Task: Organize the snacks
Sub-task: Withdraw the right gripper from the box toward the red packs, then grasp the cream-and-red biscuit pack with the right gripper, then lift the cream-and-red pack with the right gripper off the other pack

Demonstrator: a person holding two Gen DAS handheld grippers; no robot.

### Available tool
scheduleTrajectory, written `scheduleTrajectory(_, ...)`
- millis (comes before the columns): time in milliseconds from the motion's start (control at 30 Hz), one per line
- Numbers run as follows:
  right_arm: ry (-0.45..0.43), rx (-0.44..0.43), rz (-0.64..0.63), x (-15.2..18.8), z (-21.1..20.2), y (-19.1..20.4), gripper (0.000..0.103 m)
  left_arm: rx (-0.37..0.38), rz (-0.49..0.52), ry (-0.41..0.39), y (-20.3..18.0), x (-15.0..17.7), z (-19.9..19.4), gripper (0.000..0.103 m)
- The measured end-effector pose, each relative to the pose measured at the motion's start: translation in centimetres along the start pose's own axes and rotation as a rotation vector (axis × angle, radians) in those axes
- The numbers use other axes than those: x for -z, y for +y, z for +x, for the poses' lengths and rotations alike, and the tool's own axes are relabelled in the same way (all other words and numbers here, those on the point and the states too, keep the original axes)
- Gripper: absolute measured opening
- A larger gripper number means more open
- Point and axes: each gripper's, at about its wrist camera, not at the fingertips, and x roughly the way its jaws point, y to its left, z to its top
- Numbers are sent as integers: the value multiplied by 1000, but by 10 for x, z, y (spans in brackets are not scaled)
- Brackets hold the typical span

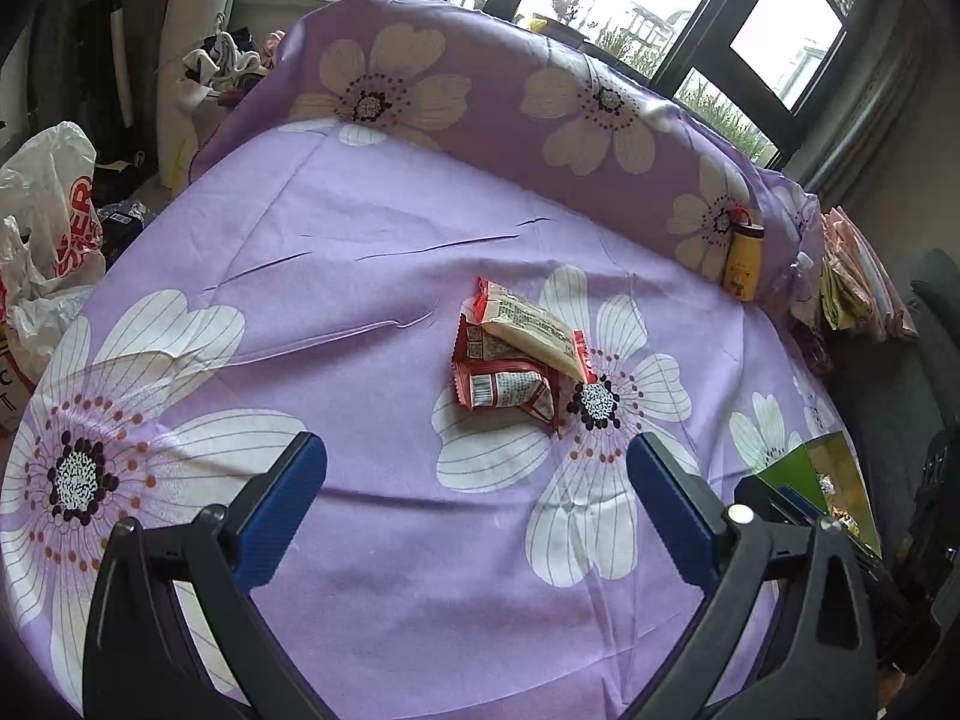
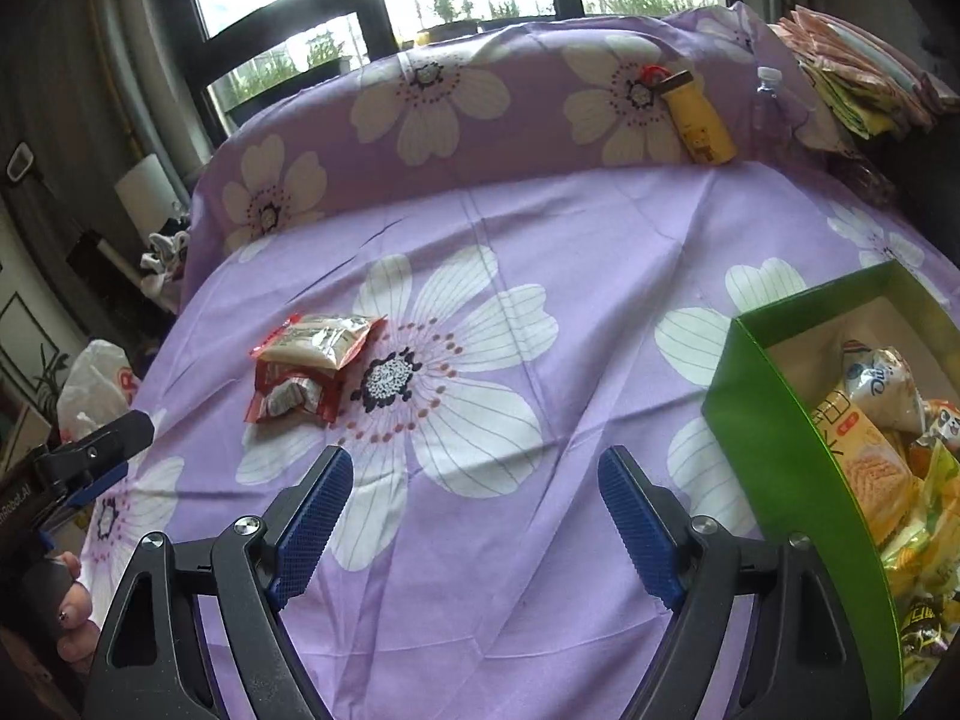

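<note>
Two red-and-cream snack packets (image 1: 519, 354) lie stacked on the purple flowered cloth (image 1: 360, 276), a short way beyond my left gripper (image 1: 477, 450), which is open with nothing between its blue pads. In the right wrist view the same packets (image 2: 312, 363) lie ahead to the left of my right gripper (image 2: 474, 462), also open and empty. A green box (image 2: 780, 420) holding several snack packs stands at the right, beside the right gripper. The left gripper's tip (image 2: 123, 429) shows at the left edge, held by a hand (image 2: 72, 600).
A yellow bottle (image 1: 744, 258) leans against the cloth-covered backrest, with a clear plastic bottle (image 2: 771, 102) beside it. A white plastic bag (image 1: 48, 228) sits off the left edge. Folded packets (image 2: 852, 78) pile at the far right. Windows run behind.
</note>
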Motion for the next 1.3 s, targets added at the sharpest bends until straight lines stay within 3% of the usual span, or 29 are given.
scheduleTrajectory(167, 101, -108, 34, -27, 30, 17, 84, 16, -43, 44, 9, -4, 13, 99)
scheduleTrajectory(333, 187, -146, 25, -55, 75, 43, 84, -19, -82, 76, 21, -5, 16, 87)
scheduleTrajectory(433, 266, -117, 15, -68, 108, 63, 84, -63, -82, 90, 23, -4, 17, 80)
scheduleTrajectory(533, 293, -118, 9, -77, 130, 86, 84, -53, -84, 106, 25, -3, 18, 79)
scheduleTrajectory(700, 325, 8, 1, -80, 167, 106, 85, -51, -98, 109, 30, -3, 15, 79)
scheduleTrajectory(767, 359, -27, 20, -78, 178, 107, 87, -54, -106, 109, 32, -3, 15, 79)
scheduleTrajectory(867, 332, -9, -33, -77, 179, 114, 90, -54, -116, 115, 35, -4, 15, 79)
scheduleTrajectory(1000, 283, 67, -116, -70, 169, 119, 58, -66, -105, 120, 34, -3, 14, 79)
scheduleTrajectory(1300, 281, -37, -114, -48, 111, 80, 52, -48, -71, 126, 24, 4, 10, 79)
